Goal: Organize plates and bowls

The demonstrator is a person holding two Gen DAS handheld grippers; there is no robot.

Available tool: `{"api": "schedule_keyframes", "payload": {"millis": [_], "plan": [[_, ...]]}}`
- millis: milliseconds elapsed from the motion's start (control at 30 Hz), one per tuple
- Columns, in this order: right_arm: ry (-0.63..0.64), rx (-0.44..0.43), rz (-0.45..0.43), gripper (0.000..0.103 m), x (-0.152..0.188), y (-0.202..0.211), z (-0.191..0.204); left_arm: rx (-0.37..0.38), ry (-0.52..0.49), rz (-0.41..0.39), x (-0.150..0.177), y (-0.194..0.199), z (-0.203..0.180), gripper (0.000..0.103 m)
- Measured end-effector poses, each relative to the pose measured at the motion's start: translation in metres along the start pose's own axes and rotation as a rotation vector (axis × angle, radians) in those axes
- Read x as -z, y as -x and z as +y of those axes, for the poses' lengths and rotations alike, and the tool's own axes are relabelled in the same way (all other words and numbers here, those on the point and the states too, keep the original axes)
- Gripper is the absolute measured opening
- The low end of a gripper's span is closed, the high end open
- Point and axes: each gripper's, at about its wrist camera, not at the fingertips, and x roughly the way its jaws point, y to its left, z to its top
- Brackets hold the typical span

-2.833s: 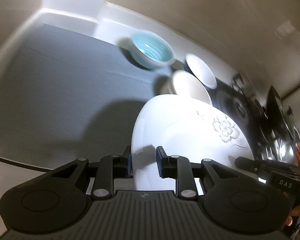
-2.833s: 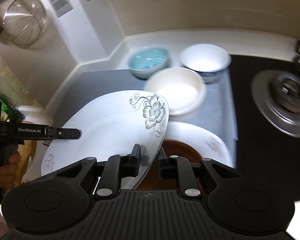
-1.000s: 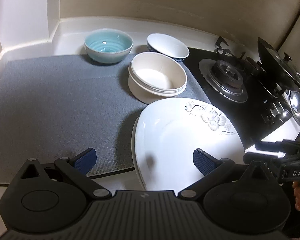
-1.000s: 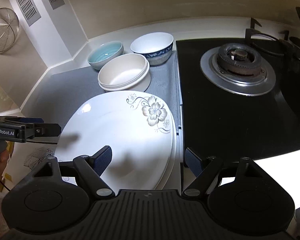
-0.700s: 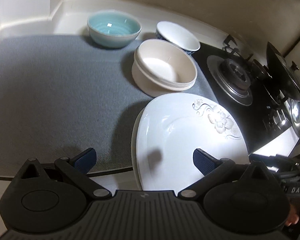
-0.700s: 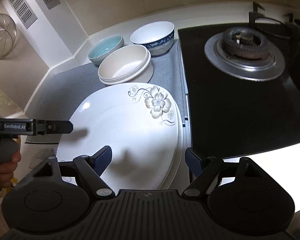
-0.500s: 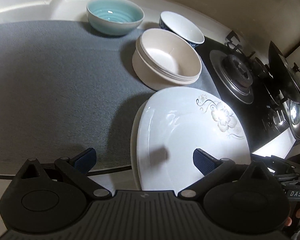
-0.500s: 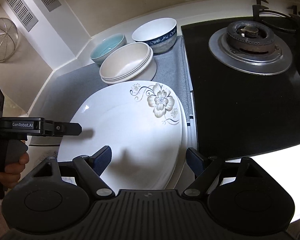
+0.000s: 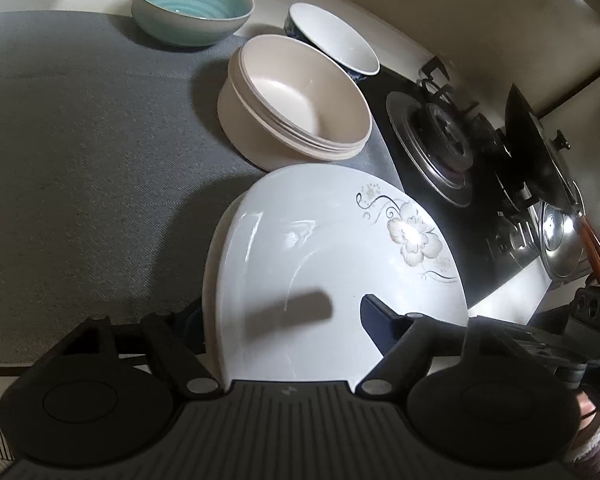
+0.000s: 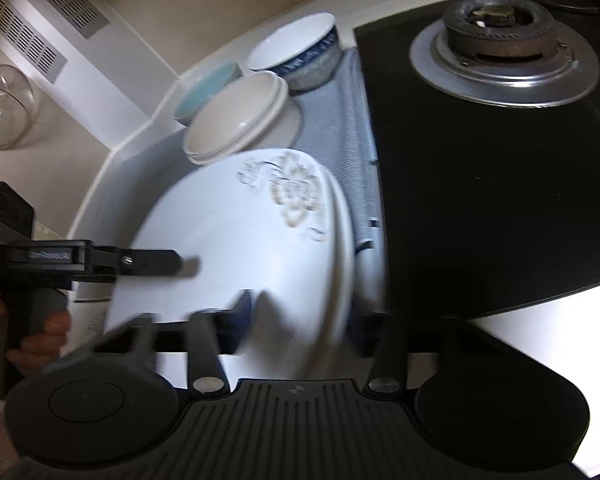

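A stack of white plates, the top one with a flower print point(image 9: 332, 240), lies at the front edge of the grey mat point(image 9: 80, 152); it also shows in the right wrist view point(image 10: 240, 240). My left gripper point(image 9: 282, 316) is open, its jaws either side of the near rim of the stack. My right gripper point(image 10: 312, 320) is open and straddles the stack's right rim; that view is blurred. Behind stand stacked cream bowls point(image 9: 300, 96), a teal bowl point(image 9: 192, 4) and a white-and-blue bowl point(image 9: 336, 44).
A black gas hob with a burner point(image 9: 444, 132) lies right of the mat. A pan lid point(image 9: 540, 140) and a steel pot point(image 9: 560, 240) stand at the far right. A wire strainer point(image 10: 4, 108) hangs on the left wall.
Both grippers let go of the flower plate, which now lies on the stack. Since then both have moved in low over the stack's rim and their jaws have narrowed somewhat.
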Motion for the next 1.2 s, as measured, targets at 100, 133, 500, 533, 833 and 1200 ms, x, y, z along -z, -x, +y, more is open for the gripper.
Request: {"api": "schedule_keyframes", "payload": {"millis": [100, 133, 500, 533, 833, 1200], "plan": [[-0.039, -0.031, 0.012, 0.035, 0.000, 0.001, -0.007, 0.024, 0.065, 0.000, -0.002, 0.004, 0.013, 0.065], [-0.033, -0.032, 0.014, 0.035, 0.000, 0.001, -0.007, 0.036, 0.088, 0.001, -0.002, 0.005, 0.017, 0.062], [-0.010, -0.050, 0.059, 0.035, -0.006, -0.013, 0.007, -0.002, 0.105, -0.013, 0.001, 0.020, 0.032, 0.059], [-0.006, -0.054, 0.065, 0.035, -0.006, -0.016, 0.010, -0.008, 0.113, -0.016, 0.002, 0.022, 0.035, 0.059], [0.055, -0.112, 0.129, 0.035, -0.012, -0.051, 0.052, -0.101, 0.186, -0.087, 0.002, 0.052, 0.073, 0.059], [0.136, -0.165, 0.170, 0.035, -0.029, -0.114, 0.122, -0.247, 0.297, -0.211, 0.000, 0.097, 0.141, 0.059]]}}
